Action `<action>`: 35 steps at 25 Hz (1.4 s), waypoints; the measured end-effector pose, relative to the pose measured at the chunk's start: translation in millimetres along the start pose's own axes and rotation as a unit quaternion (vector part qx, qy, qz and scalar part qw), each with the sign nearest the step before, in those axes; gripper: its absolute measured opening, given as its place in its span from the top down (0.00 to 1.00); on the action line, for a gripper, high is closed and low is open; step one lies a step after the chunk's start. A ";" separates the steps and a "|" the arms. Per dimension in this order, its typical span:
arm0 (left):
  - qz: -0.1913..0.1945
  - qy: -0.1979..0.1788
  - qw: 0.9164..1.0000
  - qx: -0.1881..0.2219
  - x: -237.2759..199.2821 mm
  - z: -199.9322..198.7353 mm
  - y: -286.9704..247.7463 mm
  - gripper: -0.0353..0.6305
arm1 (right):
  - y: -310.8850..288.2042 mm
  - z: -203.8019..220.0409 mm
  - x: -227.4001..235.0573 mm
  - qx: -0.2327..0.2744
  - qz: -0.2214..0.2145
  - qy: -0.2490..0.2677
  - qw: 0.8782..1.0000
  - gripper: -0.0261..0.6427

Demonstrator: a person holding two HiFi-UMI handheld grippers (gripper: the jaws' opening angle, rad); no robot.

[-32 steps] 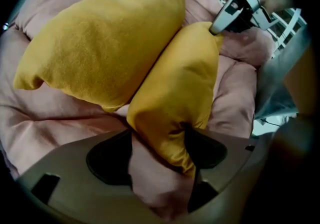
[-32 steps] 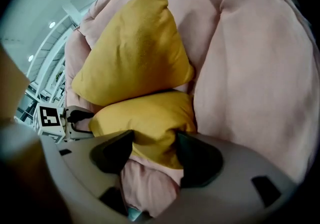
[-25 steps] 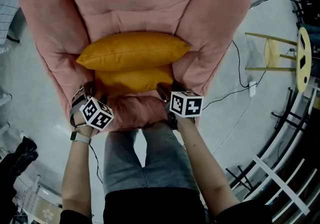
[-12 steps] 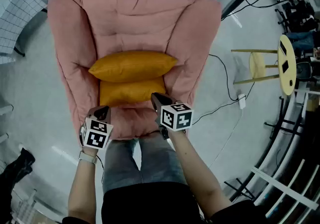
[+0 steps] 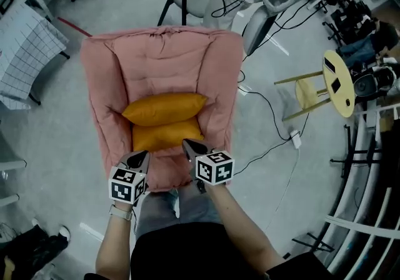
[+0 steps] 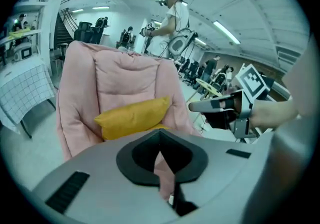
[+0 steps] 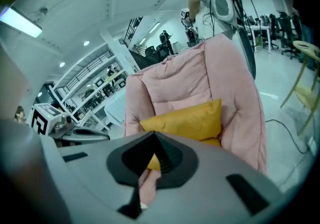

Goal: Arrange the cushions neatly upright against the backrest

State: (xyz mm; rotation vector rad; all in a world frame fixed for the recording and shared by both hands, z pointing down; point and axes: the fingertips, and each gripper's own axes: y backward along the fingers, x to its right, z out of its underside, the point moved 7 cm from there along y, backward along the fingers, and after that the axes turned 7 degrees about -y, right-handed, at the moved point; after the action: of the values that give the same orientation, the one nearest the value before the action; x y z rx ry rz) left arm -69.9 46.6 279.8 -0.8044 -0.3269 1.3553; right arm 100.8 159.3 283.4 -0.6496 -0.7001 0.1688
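Orange upper cushion against backrest of pink armchair, lower cushion just in front on seat; both long axes left-right. Left gripper and right gripper near seat front, fingers closed, empty.

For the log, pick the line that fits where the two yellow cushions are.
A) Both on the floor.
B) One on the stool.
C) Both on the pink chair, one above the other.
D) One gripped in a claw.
C: the upper cushion lies over the lower cushion, and both are within the chair.
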 end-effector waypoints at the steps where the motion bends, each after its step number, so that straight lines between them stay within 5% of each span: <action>1: 0.001 -0.003 1.000 0.011 4.0 -7.3 5.0 0.93 | 7.2 -5.7 -7.0 0.011 -0.006 -0.004 1.000 0.95; 7: -0.011 -0.034 0.996 0.077 36.7 -52.6 38.7 0.93 | 56.5 -37.2 -47.4 0.061 -0.035 0.036 0.997 0.95; 16: 0.023 -0.076 0.978 0.194 89.6 -125.9 80.9 0.93 | 128.4 -85.0 -62.7 0.115 -0.084 0.091 0.986 0.95; 35: -0.036 -0.099 0.972 0.212 98.6 -150.7 105.7 0.93 | 150.3 -131.4 -76.2 0.140 -0.130 0.171 0.966 0.95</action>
State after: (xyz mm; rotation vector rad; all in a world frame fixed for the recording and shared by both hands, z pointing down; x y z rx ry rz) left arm -29.5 91.8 80.0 -0.2998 -0.2073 1.3752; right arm 137.7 185.9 74.7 -0.2985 -0.4104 -0.0873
